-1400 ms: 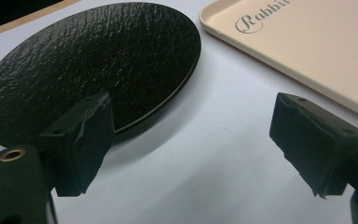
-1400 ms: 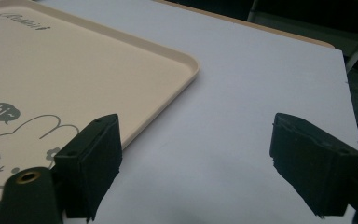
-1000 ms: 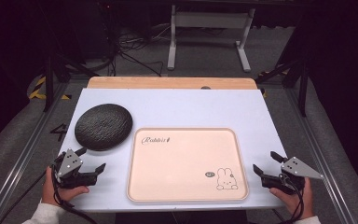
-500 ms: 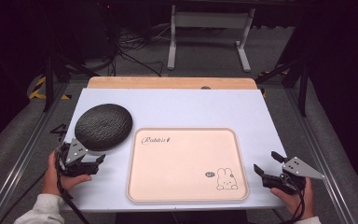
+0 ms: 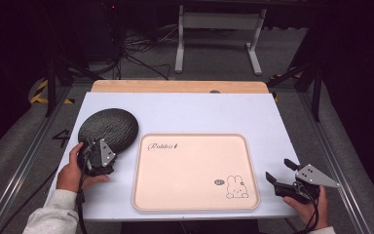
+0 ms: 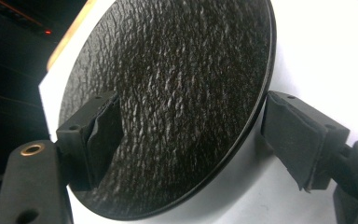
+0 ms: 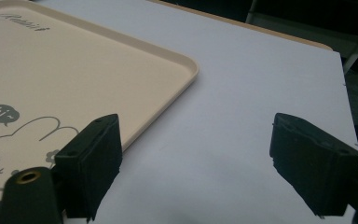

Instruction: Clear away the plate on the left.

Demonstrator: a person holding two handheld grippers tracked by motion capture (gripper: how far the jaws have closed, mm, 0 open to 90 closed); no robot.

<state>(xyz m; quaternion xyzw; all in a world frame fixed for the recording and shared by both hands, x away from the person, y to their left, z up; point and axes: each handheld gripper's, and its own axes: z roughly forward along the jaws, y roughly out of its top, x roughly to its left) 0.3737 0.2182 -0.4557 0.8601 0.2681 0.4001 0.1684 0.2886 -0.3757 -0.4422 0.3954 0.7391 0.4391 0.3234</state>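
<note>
A round black textured plate (image 5: 108, 127) lies on the white table at the left. My left gripper (image 5: 99, 157) is at the plate's near rim. In the left gripper view the plate (image 6: 177, 79) sits between the jaws of my left gripper (image 6: 191, 112): one pad lies over its surface, the other stands just outside the rim with a small gap. The jaws have just been closing, and the pads do not press on the plate. My right gripper (image 5: 277, 170) rests open at the front right, beside the beige rabbit tray (image 5: 190, 170), nothing between its jaws (image 7: 196, 126).
The tray (image 7: 74, 79) takes up the middle front of the white tabletop (image 5: 199, 112). A wooden strip (image 5: 175, 87) runs along the table's far edge. A metal stand (image 5: 214, 29) and cables are on the dark floor behind.
My left hand has moved forward and to the right, from the table's front left corner to the black plate's near rim. The right hand has stayed still.
</note>
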